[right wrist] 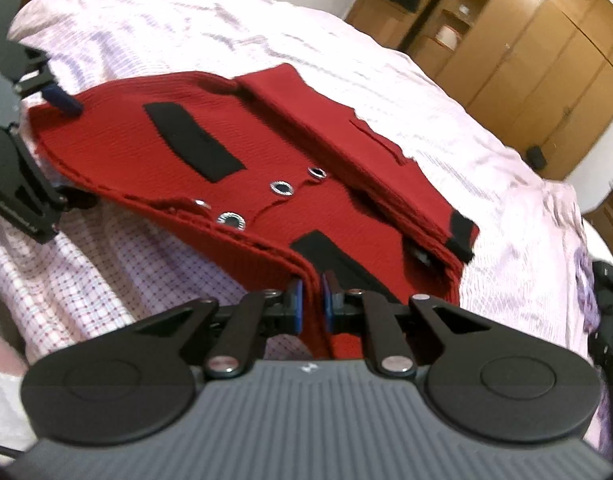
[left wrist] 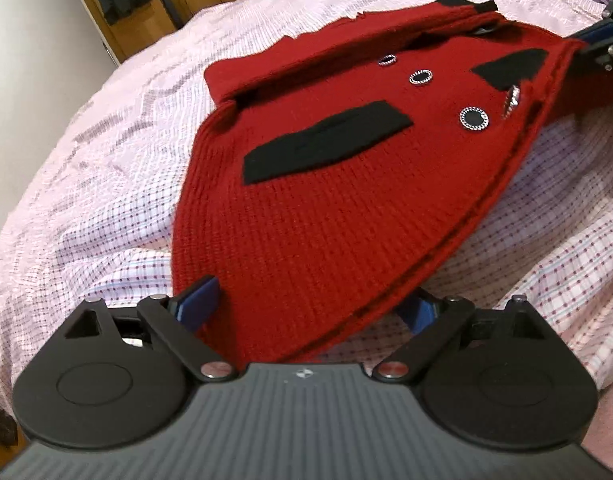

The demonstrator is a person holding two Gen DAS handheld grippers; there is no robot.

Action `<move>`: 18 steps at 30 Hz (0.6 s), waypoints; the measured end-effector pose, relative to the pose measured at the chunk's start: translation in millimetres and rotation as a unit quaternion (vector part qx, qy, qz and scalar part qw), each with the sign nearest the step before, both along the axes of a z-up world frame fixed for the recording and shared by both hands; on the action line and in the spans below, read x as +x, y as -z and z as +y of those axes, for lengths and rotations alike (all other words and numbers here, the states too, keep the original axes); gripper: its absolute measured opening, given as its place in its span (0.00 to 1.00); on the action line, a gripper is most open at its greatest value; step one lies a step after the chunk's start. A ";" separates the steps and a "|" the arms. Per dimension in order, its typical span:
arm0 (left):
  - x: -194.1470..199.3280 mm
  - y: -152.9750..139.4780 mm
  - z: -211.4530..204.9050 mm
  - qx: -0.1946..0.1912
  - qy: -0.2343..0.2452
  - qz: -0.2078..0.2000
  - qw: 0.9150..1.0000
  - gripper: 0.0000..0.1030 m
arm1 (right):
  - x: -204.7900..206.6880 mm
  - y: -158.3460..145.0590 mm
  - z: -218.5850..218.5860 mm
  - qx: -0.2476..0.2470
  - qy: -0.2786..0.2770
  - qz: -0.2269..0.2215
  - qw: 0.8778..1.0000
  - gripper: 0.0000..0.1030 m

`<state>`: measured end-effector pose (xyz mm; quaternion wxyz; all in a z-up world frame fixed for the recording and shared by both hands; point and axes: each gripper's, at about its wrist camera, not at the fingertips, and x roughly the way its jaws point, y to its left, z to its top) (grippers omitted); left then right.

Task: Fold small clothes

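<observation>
Right tool (right wrist: 311, 296) clamping red cardigan (right wrist: 234, 184) hem, left tool (left wrist: 310, 308) straddling opposite corner

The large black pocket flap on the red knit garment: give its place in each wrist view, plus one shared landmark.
Left wrist view: the large black pocket flap lies at centre, slightly left, slanting up to the right.
Right wrist view: the same flap sits upper left of centre, slanting down to the right.
Shared landmark: the biggest silver-ringed button, beside the flap on the red knit garment.
</observation>
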<state>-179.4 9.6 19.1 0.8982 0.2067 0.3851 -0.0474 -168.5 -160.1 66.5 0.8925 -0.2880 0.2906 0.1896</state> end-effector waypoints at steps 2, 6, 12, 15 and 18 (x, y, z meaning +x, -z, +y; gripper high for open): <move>-0.3 -2.1 1.4 0.000 -0.004 -0.015 1.000 0.92 | 2.4 2.5 -6.0 0.009 0.013 0.011 1.000 0.13; 4.1 -10.0 7.1 -0.019 -0.022 -0.035 0.999 0.85 | 4.5 7.5 -17.3 0.018 0.036 0.028 0.999 0.13; 9.0 -18.4 7.7 -0.052 0.000 -0.038 0.998 0.54 | 8.2 14.4 -27.3 0.027 0.059 0.057 0.996 0.14; 8.6 -18.7 4.4 -0.078 0.024 -0.026 0.996 0.19 | 5.4 15.6 -28.0 0.039 0.061 0.051 0.996 0.14; 2.0 -24.4 -2.2 -0.081 0.030 -0.034 0.996 0.12 | 1.5 10.8 -28.6 0.050 0.064 0.030 0.996 0.13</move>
